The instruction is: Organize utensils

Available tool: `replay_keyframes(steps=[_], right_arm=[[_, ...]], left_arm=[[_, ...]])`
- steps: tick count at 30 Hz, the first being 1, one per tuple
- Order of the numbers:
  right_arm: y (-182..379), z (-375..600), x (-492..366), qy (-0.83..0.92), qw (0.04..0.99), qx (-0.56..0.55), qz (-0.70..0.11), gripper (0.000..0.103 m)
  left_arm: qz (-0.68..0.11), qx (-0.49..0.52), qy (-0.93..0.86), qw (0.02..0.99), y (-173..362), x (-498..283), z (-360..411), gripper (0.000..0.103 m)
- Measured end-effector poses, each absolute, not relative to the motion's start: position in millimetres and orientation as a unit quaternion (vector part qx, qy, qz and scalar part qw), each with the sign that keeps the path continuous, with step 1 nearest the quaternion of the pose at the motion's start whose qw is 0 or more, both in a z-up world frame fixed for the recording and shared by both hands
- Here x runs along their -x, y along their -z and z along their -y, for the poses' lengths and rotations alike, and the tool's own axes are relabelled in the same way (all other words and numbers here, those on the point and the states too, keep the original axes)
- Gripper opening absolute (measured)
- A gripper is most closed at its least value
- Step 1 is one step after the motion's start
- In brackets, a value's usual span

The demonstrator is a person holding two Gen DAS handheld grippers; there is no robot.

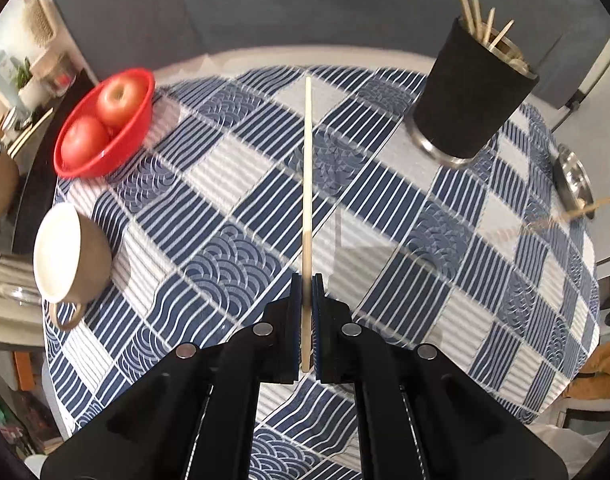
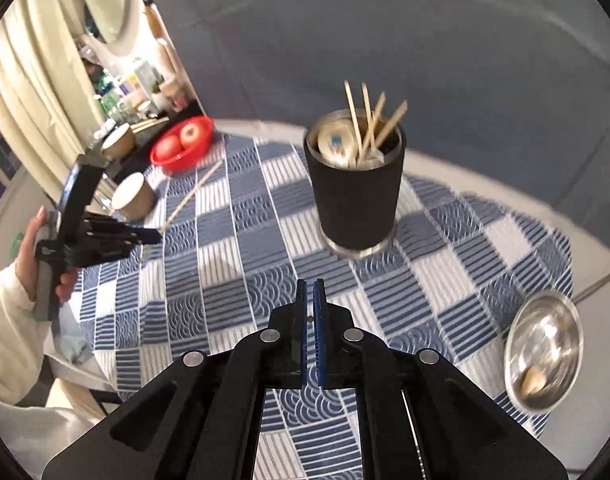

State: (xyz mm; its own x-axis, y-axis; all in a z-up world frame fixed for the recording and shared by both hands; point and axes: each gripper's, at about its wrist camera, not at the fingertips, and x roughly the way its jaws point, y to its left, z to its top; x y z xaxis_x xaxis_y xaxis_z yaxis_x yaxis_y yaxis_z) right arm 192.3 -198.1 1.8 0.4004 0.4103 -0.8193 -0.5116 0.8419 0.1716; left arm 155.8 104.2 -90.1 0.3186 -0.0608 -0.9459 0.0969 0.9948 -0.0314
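Left gripper [image 1: 307,280]: clamped on one chopstick [image 1: 307,168], held near its butt end, long axis running straight out ahead of the fingers, clear of the cloth

Right gripper [image 2: 309,284]: blue pads nearly together, nothing between them; poised above the near edge of the table

Black cup [image 2: 355,192]: upright, toward the far right edge of the table, steel rim and base showing; several chopsticks already standing in it, leaning at mixed angles, alongside what looks like a spoon bowl, too blurred to confirm

Table [image 1: 385,56]: round, covered in a blue-and-white patchwork cloth

Also on the cloth: red bowl [image 1: 105,120] with two apples at the far left edge; brown cup [image 1: 71,256] at the left edge; small steel dish [image 2: 545,350] at the right edge

Key relation: black cup lies ahead and to the right of the left gripper, well apart from the held chopstick's tip; right gripper nearer the cup but empty

Likely next call: swing the held chopstick rightward, tip it upright over the cup mouth, lower among the leaning sticks

Risk: tip catching on the sticks already inside
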Motion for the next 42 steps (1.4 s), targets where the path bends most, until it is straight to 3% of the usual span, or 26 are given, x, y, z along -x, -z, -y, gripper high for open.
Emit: replay_keyframes(steps=[18,30,42], right_arm=[[-125.9,196.5,-242.2,-0.28,0.877,0.108,-0.374,0.003],[-175.7,186.7,-297.7,-0.301,0.887,0.112,-0.331,0.003],[-172.9,191.8,-336.1,-0.317,0.893,0.075,-0.311,0.003]], left_arm=[[-0.541,0.051,0.129,0.83,29.8,-205.4,-73.7,0.005],[-0.572,-0.08,0.166,0.799,6.3,-230.7,-31.6,0.005],[-0.605,-0.257,0.205,0.725,-3.3,-252.1,19.5,0.005]])
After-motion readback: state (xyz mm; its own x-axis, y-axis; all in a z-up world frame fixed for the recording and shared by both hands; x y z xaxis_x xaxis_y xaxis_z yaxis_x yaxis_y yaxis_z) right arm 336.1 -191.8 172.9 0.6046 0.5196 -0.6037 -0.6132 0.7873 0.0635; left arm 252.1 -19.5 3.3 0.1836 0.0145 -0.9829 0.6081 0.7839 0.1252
